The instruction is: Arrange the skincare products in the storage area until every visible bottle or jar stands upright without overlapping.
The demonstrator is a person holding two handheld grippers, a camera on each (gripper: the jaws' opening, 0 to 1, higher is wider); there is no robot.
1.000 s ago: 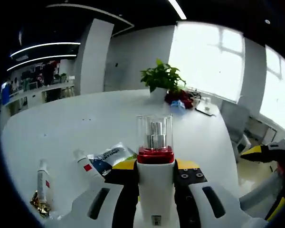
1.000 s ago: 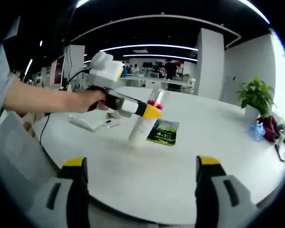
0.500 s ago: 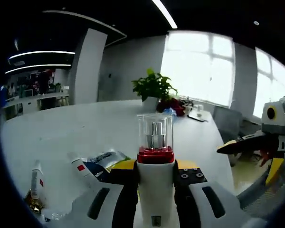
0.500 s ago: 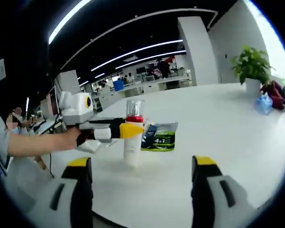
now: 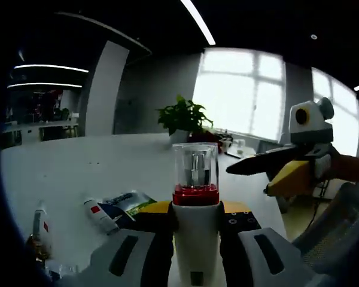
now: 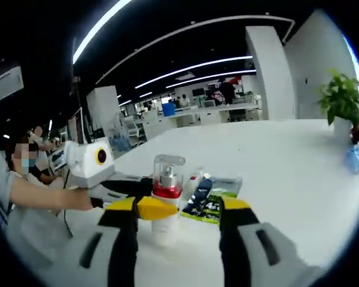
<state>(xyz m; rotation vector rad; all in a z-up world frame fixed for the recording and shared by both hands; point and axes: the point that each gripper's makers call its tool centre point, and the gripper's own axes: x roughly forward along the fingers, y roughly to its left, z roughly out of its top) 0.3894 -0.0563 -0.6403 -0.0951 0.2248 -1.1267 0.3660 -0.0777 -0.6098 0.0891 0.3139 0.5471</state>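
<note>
In the left gripper view my left gripper [image 5: 195, 236] has its fingers [image 5: 157, 239] squeezed tight on the white pump bottle [image 5: 195, 239], one on each side of it. The bottle stands straight up, with a red ring and a clear cap on top. In the right gripper view I see the same bottle [image 6: 165, 206] standing on the white counter [image 6: 287, 161], with the yellow tips of my left gripper [image 6: 146, 207] around it and a person's hand [image 6: 78, 199] holding that gripper. My right gripper [image 6: 178, 239] hangs just in front of the bottle with its fingers [image 6: 122, 239] spread wide apart and nothing between them. In the left gripper view it comes in from the right [image 5: 287, 170], close to the bottle's cap but not touching. Beside the bottle lies a flat green and dark packet [image 6: 218, 194], and a small white tube with a red mark [image 5: 99, 215] lies tipped over next to it. Farther to the left another white tube [image 5: 39, 230] lies by something crinkly and gold [image 5: 35, 248]. A green plant in a pot [image 5: 182, 119] sits far back on the counter, near some red things I cannot make out.
</note>
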